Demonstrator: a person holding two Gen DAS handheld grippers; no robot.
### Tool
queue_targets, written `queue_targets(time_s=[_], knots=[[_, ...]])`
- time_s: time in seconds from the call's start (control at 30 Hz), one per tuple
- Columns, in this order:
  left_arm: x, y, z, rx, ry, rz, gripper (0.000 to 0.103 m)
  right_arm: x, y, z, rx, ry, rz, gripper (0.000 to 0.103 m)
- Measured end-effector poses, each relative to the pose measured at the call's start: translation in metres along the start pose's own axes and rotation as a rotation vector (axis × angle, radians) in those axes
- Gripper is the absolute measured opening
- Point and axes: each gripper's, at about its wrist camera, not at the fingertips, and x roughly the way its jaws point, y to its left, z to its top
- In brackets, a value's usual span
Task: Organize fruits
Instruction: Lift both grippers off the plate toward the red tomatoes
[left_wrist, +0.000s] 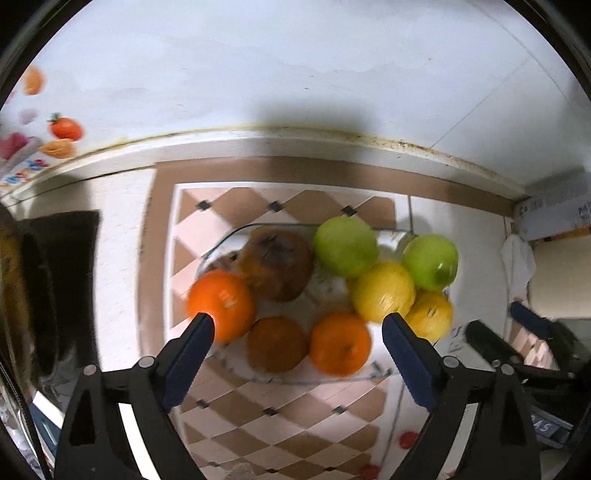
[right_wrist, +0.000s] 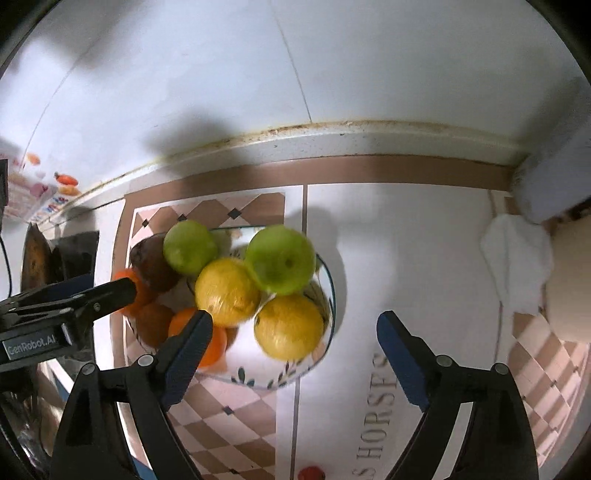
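Clearly both grippers hang above a glass bowl (left_wrist: 218, 245) that already carries the fruit, and neither has anything in its grasp. The left gripper (left_wrist: 297, 326) points almost straight down over the bowl's middle, its blue-padded fingers (left_wrist: 404, 354) spread wide with only fruit far below between them. The right gripper (right_wrist: 293, 325) stands likewise spread and empty, tilted a little, over the bowl's right edge and the pale tablecloth (right_wrist: 388, 258) beside it. Such wide, bare jaws over a full bowl suggest that pieces have been dropped in and the hands are clear of them.

Inside the bowl the fruit is loosely grouped by colour, which fits the task. Two green apples (left_wrist: 345, 245) sit at the far right, touching one another's neighbours: two yellow citrus fruits (left_wrist: 382, 291) lie just in front of them. On the near left lie an orange (left_wrist: 221, 302) under the left finger's tip, a second orange (left_wrist: 340, 343) toward the middle, and a darker, brownish orange fruit (left_wrist: 277, 343) between them. Behind these rests a large brown, blemished fruit (left_wrist: 277, 264); its kind cannot be told. No loose fruit shows on the cloth, so the sorting looks close to done.
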Motion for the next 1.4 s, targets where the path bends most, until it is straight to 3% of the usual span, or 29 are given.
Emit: queue_targets(time_s=[0.43, 0.9, 1.13, 1.4], knots=[[-0.063, 0.022, -0.093, -0.002, -0.204, 0.076, 0.093, -0.075, 0.042, -0.082, -0.050, -0.171, -0.109, 0.093], [-0.154, 0.026, -0.177, 0.025, -0.425, 0.053, 0.093, -0.175, 0.075, -0.166, -0.074, -0.371, -0.133, 0.093], [-0.185, 0.030, -0.216, 0.028, -0.500, 0.047, 0.093, -0.221, 0.085, -0.208, -0.069, -0.471, -0.141, 0.093], [-0.204, 0.032, -0.242, 0.037, -0.543, 0.048, 0.093, -0.249, 0.088, -0.236, -0.063, -0.508, -0.126, 0.093]])
